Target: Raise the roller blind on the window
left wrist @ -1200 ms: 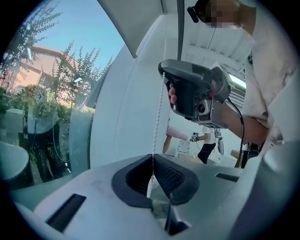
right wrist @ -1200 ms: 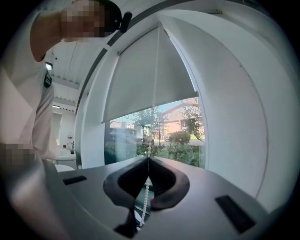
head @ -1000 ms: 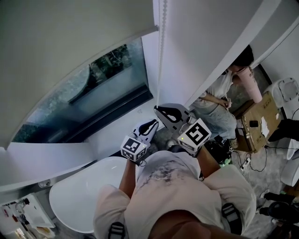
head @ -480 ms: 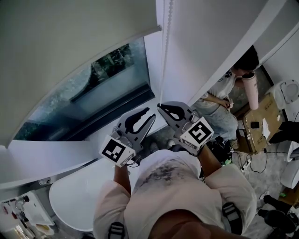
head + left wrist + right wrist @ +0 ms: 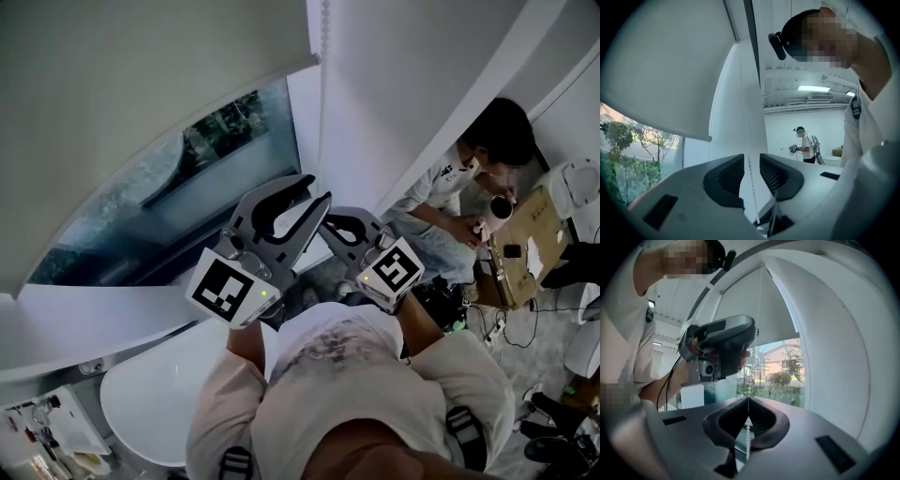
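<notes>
At the right edge of the window (image 5: 187,178), working the bead chain (image 5: 324,66) hand over hand, to judge by the pose. Pinching it low with the right gripper (image 5: 748,399) — shut tight on the beads, no gap left at the tips. Reaching just above with the left gripper (image 5: 751,159), spread apart round the same chain without pressing on it, so holding nothing as yet.

To do this well: centre the chain between the left pads (image 5: 773,171) before closing (thin beads, easy to let slip past a fingertip). Close fully, and only then let go below. Pull straight down along the chain's own line rather than out toward the room — probably kinder to the clutch overhead, out of view here. Keep the strokes short and even. Cannot tell from these views whether a second strand runs alongside, so watch the hem on the first pull.

As for the roller blind (image 5: 141,66): hangs flat over the upper part of the glass, partway down, with trees and buildings showing beneath the hem. Lies with its long axis across the window, near level in the right gripper view, though slanting from lower left to upper right in the head view. Faces into the room. Likewise for the chain: plumb, long axis up and down, close beside the blind's right edge.
</notes>
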Demonstrator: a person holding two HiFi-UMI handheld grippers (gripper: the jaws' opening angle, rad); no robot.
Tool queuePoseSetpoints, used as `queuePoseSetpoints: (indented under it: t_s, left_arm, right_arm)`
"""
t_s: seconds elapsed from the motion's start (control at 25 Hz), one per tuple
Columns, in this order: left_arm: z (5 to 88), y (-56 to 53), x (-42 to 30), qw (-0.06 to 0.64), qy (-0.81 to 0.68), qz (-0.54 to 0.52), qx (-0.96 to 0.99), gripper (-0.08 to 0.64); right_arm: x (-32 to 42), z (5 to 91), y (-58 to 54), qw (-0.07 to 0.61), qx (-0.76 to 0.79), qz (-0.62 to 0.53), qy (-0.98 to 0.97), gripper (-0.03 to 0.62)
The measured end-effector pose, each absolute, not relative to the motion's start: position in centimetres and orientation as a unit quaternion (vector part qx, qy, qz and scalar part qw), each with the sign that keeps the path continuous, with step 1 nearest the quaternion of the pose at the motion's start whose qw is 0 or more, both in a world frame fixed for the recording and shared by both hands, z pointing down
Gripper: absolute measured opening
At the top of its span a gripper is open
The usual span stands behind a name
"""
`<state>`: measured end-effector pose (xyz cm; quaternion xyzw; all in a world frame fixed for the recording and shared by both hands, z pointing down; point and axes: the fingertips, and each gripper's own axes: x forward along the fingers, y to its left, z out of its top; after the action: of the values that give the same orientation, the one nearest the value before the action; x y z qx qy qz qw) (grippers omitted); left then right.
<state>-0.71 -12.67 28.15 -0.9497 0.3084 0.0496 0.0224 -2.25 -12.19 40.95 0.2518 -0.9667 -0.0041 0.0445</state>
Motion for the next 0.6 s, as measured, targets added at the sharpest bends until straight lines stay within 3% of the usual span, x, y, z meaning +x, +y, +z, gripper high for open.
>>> queuePoseSetpoints:
  t_s: [0.24,0.36,0.6]
  left_arm:
    - [24.8,-13.5,-0.2,0.044,0.314,0.055,-0.947,0.087]
    - [24.0,-13.3,0.0,0.055,0.324,0.046,-0.943,0.026]
    - [24.2,-13.2,-0.2,0.058,0.347,0.045,-0.935,0.005]
  right_arm:
    - [-2.5,40.7,-12.1,0.043,0.252,-0.012,-0.967,0.060]
    - [-2.7,40.3,-11.8,0.039,0.254,-0.017,-0.966,0.060]
    - [-2.8,40.3,-11.8,0.036,0.258,-0.026,-0.965,0.060]
